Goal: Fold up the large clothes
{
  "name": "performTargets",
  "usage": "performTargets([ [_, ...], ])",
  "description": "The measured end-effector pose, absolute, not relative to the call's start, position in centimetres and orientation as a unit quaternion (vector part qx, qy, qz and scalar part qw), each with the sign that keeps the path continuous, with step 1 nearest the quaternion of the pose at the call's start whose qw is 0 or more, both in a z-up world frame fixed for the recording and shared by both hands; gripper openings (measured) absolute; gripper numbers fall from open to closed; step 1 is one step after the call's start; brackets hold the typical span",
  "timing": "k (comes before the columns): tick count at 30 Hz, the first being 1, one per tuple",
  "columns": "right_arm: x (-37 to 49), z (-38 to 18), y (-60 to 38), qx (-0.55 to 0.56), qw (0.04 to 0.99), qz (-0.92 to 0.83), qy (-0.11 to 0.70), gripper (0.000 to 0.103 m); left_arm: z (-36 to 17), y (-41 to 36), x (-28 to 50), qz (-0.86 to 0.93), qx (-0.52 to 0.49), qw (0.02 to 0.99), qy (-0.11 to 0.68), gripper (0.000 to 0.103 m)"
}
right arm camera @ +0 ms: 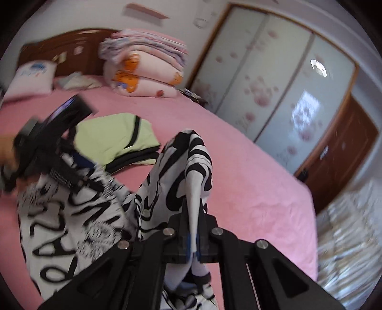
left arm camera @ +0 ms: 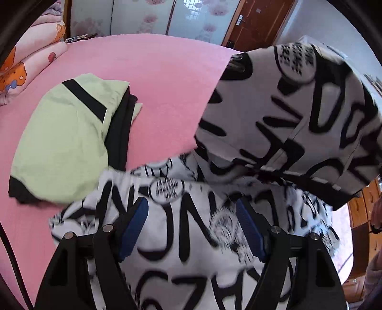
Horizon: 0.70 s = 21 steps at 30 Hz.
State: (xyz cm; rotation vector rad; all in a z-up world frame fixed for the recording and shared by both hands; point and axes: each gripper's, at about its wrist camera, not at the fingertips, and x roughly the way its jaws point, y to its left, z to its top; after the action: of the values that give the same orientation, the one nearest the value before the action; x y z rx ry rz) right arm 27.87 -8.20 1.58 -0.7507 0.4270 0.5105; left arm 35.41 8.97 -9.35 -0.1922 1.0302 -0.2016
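Hanging over the pink bed [left arm camera: 155, 78], a white garment with bold black lettering [left arm camera: 298, 114] has one part lifted and the rest spread on the sheet. The right claw [right arm camera: 193, 240] is clamped tight on a raised fold of it. The left claw [left arm camera: 191, 229] stands wide apart above the fabric, apparently gripping nothing, though blur makes that uncertain. Beside it lies a folded pale green garment with black trim [left arm camera: 64, 143]. Stacked quilts [right arm camera: 145, 71], a flowered sliding wardrobe [right arm camera: 274, 95] and a brown door [left arm camera: 257, 21] stand beyond.
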Motion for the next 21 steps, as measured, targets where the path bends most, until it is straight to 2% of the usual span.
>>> performTargets([
  [2,23.8,0.2,-7.9,-0.402,0.868,0.228,0.179,0.003,-9.0,9.0,33.1,-0.112,-0.093,0.859,0.491,0.074],
  [5,20.3,-2.4,-8.8,-0.422,0.862,0.203,0.196,0.005,-9.7,8.7,29.1,-0.129,-0.089,0.847,0.508,0.074],
  [10,14.9,-5.3,-10.7,-0.395,0.872,0.178,0.227,0.024,-11.4,8.8,23.3,-0.157,-0.091,0.825,0.536,0.074],
  [11,14.0,-5.5,-11.1,-0.383,0.877,0.173,0.234,0.029,-11.6,8.9,22.6,-0.162,-0.093,0.821,0.54,0.074],
  [14,11.8,-5.8,-12.1,-0.337,0.889,0.157,0.266,0.035,-11.6,9.0,21.0,-0.176,-0.103,0.813,0.545,0.074],
  [19,10.9,-5.5,-14.6,-0.207,0.906,0.146,0.34,0.038,-10.3,9.0,21.4,-0.197,-0.12,0.814,0.533,0.074],
  [21,11.7,-5.6,-15.3,-0.143,0.907,0.142,0.369,0.049,-9.9,8.9,22.6,-0.204,-0.135,0.812,0.53,0.074],
])
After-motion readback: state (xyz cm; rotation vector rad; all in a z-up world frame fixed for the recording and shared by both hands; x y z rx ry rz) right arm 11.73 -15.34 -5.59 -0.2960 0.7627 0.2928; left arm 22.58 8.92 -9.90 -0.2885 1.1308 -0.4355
